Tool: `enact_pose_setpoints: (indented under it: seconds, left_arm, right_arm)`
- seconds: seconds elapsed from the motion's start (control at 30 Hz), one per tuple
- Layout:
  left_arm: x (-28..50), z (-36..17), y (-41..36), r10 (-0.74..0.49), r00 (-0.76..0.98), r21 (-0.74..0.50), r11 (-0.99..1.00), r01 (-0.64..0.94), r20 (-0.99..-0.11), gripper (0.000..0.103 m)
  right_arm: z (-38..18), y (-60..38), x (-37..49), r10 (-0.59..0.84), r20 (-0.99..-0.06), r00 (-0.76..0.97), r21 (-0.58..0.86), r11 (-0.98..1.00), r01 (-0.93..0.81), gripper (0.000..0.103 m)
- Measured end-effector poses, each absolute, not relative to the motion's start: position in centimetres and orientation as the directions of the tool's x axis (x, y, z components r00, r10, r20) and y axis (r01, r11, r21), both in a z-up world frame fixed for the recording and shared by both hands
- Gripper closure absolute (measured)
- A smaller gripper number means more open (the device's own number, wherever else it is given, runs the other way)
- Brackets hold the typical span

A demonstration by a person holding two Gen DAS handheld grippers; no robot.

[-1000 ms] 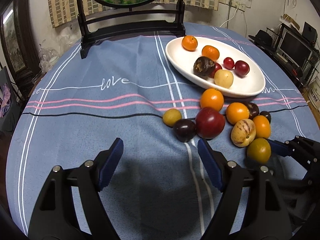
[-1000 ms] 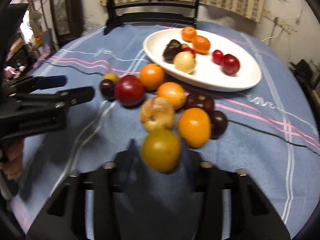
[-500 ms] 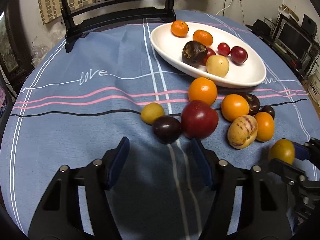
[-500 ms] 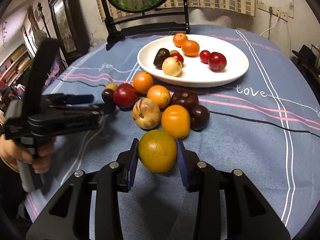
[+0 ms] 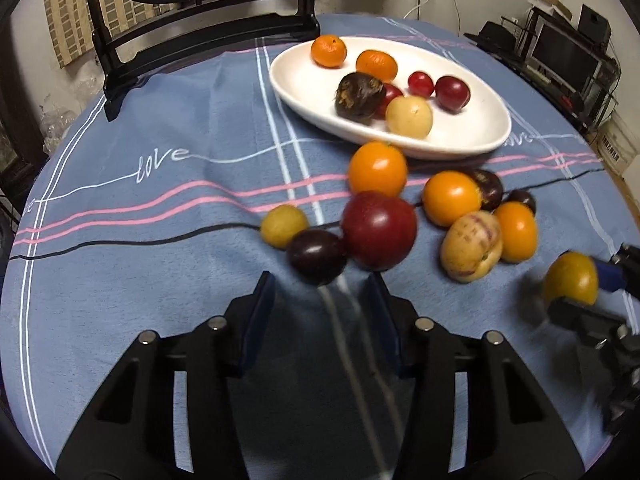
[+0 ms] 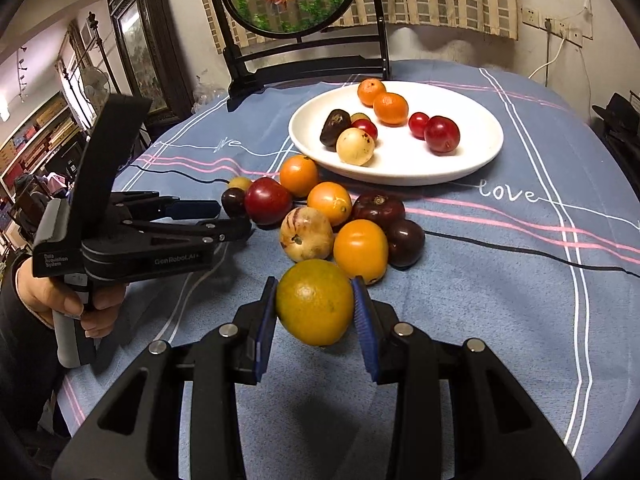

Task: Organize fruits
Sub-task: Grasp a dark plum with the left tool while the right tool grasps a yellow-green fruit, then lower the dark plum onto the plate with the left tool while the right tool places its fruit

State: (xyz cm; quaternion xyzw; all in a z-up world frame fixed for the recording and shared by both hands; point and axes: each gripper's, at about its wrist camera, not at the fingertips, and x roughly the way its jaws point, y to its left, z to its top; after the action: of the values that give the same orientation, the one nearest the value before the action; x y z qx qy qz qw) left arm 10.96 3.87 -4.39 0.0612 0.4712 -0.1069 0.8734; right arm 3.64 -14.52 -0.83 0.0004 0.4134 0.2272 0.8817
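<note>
Right gripper (image 6: 315, 312) clamped on yellow-green citrus (image 6: 314, 302), lifted clear of blue tablecloth (image 6: 500, 300), nearest point from white plate (image 6: 472, 160). Left gripper (image 5: 320, 312) jaws apart, nothing between them, tips just short of dark plum (image 5: 316, 256). Loose fruit cluster between grippers and plate: big red plum (image 5: 378, 230), striped melon (image 6: 306, 233), oranges. Orange (image 5: 377, 168) just beside plate's near rim. Plate holds seven fruits. Black chair (image 5: 200, 28) beyond plate.

Blue tablecloth (image 6: 500, 280) with pink, white and black stripes; white plate (image 6: 476, 160); yellow-green citrus (image 6: 315, 302); blue gripper pads (image 6: 362, 312).
</note>
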Motion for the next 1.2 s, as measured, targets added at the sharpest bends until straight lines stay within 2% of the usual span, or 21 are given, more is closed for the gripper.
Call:
enact_pose_setpoints:
  seconds: [0.13, 0.2, 0.53, 0.57, 0.6, 0.67, 1.03, 1.2]
  left_arm:
    - [11.0, -4.6, 4.3, -0.130, 0.539, 0.011, 0.968, 0.252, -0.832, 0.057]
    - [11.4, -4.5, 4.4, -0.122, 0.545, 0.018, 0.970, 0.244, -0.830, 0.062]
    - [13.1, -4.6, 4.2, -0.124, 0.543, 0.004, 0.973, 0.229, -0.830, 0.063]
    - [13.1, -4.6, 4.2, -0.125, 0.546, 0.002, 0.974, 0.227, -0.828, 0.066]
    - [13.1, -4.6, 4.3, -0.115, 0.556, 0.013, 0.975, 0.222, -0.823, 0.073]
    - [13.0, -4.6, 4.3, -0.105, 0.566, 0.027, 0.975, 0.220, -0.817, 0.077]
    - [9.9, -1.5, 4.3, -0.145, 0.621, 0.016, 0.969, 0.247, -0.770, 0.078]
    - [10.3, 1.2, 2.9, -0.177, 0.646, 0.004, 0.964, 0.267, -0.743, 0.078]
  right_arm:
    - [-0.7, -14.3, 3.5, 0.407, -0.726, 0.554, 0.190, 0.893, -0.408, 0.066]
    - [-0.8, -14.3, 3.4, 0.411, -0.725, 0.553, 0.189, 0.890, -0.414, 0.066]
    - [-0.9, -14.2, 3.5, 0.412, -0.728, 0.548, 0.188, 0.888, -0.420, 0.066]
    - [-0.9, -14.2, 3.5, 0.412, -0.727, 0.549, 0.185, 0.888, -0.421, 0.066]
    - [-0.9, -14.1, 3.5, 0.410, -0.727, 0.550, 0.182, 0.889, -0.421, 0.066]
    - [-0.8, -14.1, 3.4, 0.410, -0.725, 0.554, 0.180, 0.889, -0.421, 0.066]
    - [0.1, -14.8, 3.3, 0.399, -0.703, 0.588, 0.179, 0.900, -0.397, 0.066]
    - [3.2, -15.7, 4.0, 0.354, -0.634, 0.688, 0.113, 0.922, -0.370, 0.066]
